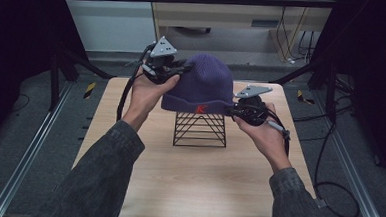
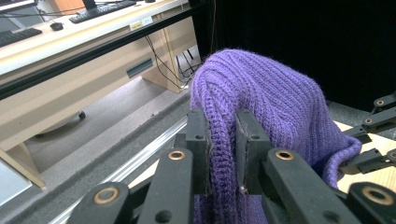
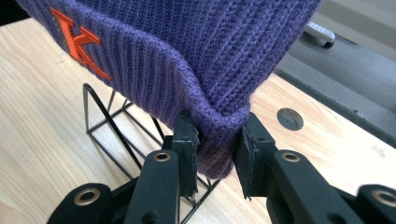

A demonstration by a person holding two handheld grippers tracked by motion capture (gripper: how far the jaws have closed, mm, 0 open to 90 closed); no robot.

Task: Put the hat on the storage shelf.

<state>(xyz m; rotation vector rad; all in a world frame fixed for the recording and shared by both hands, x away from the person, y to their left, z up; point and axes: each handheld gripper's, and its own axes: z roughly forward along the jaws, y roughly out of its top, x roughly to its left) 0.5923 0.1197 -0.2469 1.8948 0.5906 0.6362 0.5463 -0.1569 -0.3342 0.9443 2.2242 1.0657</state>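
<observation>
A purple knitted beanie point(image 1: 202, 84) with an orange letter on its cuff rests over a black wire stand point(image 1: 200, 129) in the middle of the table. My left gripper point(image 1: 175, 70) is shut on the hat's upper left side; in the left gripper view its pads pinch a fold of the beanie point(image 2: 261, 98), with my left gripper point(image 2: 223, 154) pressed on the knit. My right gripper point(image 1: 231, 109) is shut on the cuff's right corner. In the right gripper view the folded cuff of the beanie point(image 3: 187, 56) sits squeezed within my right gripper point(image 3: 215, 154), just above the wire stand point(image 3: 107, 121).
The light wooden table point(image 1: 192, 183) has bare room in front of the stand. Black frame rails point(image 1: 23, 154) run along both sides, and cables point(image 1: 327, 185) trail over the floor at the right. A desk with keyboards point(image 2: 70, 14) stands beyond the table.
</observation>
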